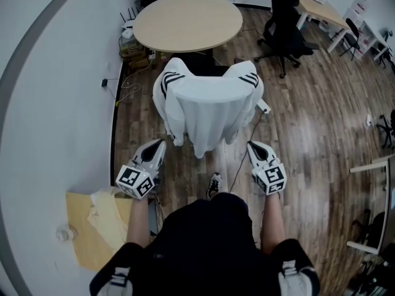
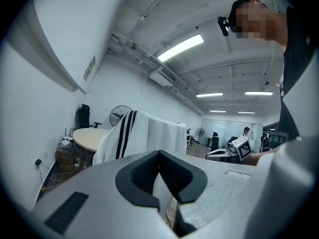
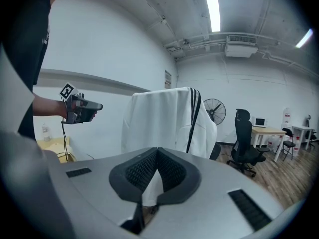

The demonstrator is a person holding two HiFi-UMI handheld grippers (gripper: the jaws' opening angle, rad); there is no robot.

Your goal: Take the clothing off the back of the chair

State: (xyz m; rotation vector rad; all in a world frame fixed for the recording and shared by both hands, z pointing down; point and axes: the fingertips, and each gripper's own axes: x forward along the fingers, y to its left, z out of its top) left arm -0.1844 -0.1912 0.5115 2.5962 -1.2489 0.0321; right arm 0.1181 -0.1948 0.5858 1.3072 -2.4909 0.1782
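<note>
Status: the white jacket (image 1: 208, 113) with black shoulder stripes hangs over the chair back and covers it almost wholly. Its rear panel drops towards the person. The chair faces the round table (image 1: 188, 20).

Left gripper (image 1: 162, 142): jaws pressed together, nothing between them. It sits near the jacket's lower left edge, not touching.

Right gripper (image 1: 249, 144): jaws likewise closed and empty. It sits near the lower right edge, also clear of the cloth.

Step in hand, as judged: the approach, with no grip taken yet.

Recommendations:
- Part both pairs of jaws before reaching the cloth; closed as they are, they can only push it.
- Aim high, at the two striped shoulders where the jacket folds over the top of the back. A hold on the loose hem is likely to drag the cloth against the chair.
- Take a good fold of cloth in each gripper, one on either side, so the load is even.
- Lift upward until the cloth clears the top edge, then draw it back. A straight pull towards the person could shift the chair.
</note>
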